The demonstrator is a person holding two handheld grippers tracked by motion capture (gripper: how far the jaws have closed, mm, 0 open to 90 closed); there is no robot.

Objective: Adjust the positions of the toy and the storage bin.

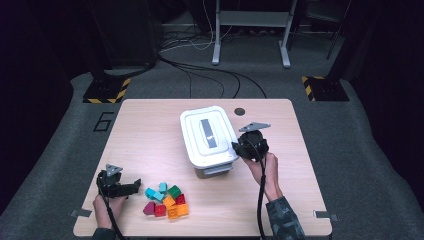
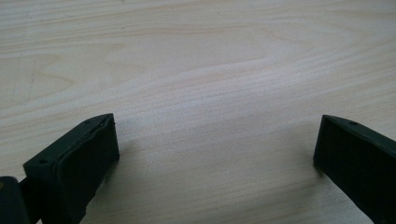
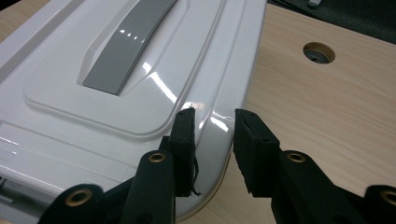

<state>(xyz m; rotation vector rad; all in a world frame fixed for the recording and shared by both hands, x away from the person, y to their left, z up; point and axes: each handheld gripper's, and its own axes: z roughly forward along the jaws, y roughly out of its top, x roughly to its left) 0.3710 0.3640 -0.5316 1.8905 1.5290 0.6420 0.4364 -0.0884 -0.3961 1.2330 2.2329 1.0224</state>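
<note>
Lid [image 3: 140, 60] of the white storage box is what the work turns on: it lies shut on the box [image 1: 214, 169] near the middle of the table [image 1: 150, 130], with a grey handle strip [image 3: 126, 46] running along its length. In the right gripper view, the right gripper [image 3: 214, 128] has its two black jaws drawn in on the lid's raised rim at the corner nearest the person, one pad on top of the white plastic and the other at the outer edge, so it appears clamped on that rim; a slight gap beside the outer pad makes the firmness of the hold hard to judge. Gripping at the edge rather than the handle likely gives leverage to peel the lid up from one corner. From above, that hand [image 1: 267, 172] reaches in from the right side of the box. A round cable hole [image 3: 319, 52] sits in the tabletop just beyond the box. Well apart, near the front left edge, a heap of coloured toy bricks [image 1: 165, 200] waits, probably to go inside once the box is open. The left gripper [image 1: 120, 186] rests beside that heap with its jaws spread wide over bare wood, holding nothing, seemingly parked near the bricks.
</note>
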